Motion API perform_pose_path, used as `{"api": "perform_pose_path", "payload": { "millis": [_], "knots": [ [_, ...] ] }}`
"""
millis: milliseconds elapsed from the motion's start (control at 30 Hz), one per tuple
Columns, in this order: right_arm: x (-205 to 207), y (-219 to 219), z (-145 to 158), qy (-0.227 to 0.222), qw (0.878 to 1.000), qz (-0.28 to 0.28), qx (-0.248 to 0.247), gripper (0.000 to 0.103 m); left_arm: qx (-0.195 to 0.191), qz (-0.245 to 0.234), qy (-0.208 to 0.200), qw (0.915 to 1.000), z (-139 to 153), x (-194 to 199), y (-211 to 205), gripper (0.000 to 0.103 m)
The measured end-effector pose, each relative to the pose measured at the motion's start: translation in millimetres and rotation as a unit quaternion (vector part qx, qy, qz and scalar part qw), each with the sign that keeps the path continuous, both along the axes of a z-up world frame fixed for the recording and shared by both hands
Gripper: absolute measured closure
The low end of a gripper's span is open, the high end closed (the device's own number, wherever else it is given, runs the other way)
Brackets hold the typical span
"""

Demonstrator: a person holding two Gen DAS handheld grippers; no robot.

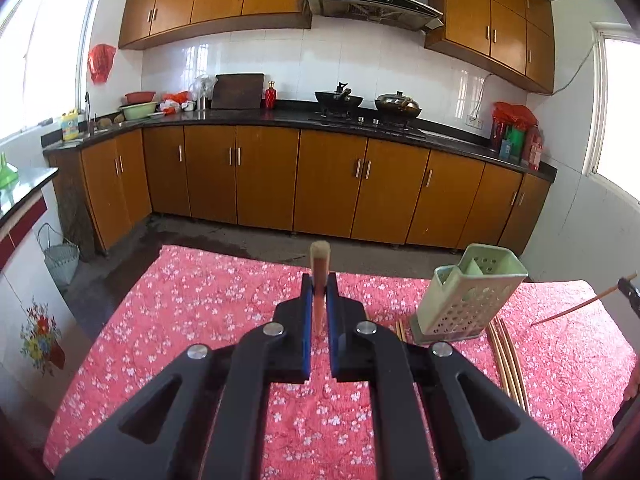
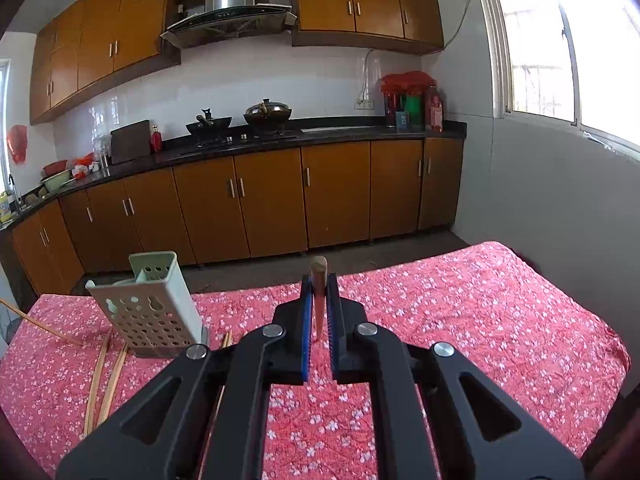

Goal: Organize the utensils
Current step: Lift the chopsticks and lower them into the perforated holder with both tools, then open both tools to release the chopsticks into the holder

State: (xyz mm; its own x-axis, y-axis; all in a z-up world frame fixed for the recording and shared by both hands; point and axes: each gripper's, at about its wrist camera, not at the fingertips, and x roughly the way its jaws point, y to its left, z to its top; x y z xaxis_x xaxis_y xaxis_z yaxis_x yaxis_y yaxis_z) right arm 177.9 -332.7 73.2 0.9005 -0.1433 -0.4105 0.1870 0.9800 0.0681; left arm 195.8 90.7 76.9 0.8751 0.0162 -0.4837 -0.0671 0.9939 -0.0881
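Gripping 1 chopstick each, the left gripper and right gripper hold theirs clamped between blue pads above the red floral cloth. More chopsticks lie beside the green perforated holder standing on it.

The one upright obstacle on the surface covered with a red floral cloth is the pale green perforated plastic utensil holder. Loose thin wooden chopsticks lie flat just beside its base. Left of the holder in the left wrist view, and right of it in the right wrist view, the cloth lies bare and open to pass over.
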Motion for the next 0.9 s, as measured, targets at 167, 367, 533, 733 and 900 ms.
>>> {"api": "perform_pose_path", "payload": {
  "millis": [167, 367, 533, 733, 900],
  "knots": [
    [9.4, 15.2, 57.8, -0.065, 0.998, 0.023, 0.004, 0.096, 0.005, -0.015, -0.055, 0.9984, 46.3, 1.9, -16.6, 0.095],
    [1.8, 48.9, 120.4, -0.16, 0.985, 0.068, 0.018, 0.096, -0.01, -0.054, -0.132, 0.9897, 107.0, -1.0, -52.0, 0.095],
    [9.0, 80.6, 133.1, -0.209, 0.973, 0.099, 0.024, 0.096, -0.021, -0.09, -0.155, 0.9836, 120.0, 10.0, -88.6, 0.095],
    [44.7, 98.7, 96.0, -0.168, 0.98, 0.107, 0.023, 0.096, -0.032, -0.117, -0.12, 0.9853, 88.9, 37.4, -114.8, 0.095],
    [55.2, 101.7, 73.1, -0.129, 0.986, 0.107, 0.023, 0.095, -0.034, -0.125, -0.09, 0.9875, 61.0, 56.9, -123.1, 0.095]
  ]
}}
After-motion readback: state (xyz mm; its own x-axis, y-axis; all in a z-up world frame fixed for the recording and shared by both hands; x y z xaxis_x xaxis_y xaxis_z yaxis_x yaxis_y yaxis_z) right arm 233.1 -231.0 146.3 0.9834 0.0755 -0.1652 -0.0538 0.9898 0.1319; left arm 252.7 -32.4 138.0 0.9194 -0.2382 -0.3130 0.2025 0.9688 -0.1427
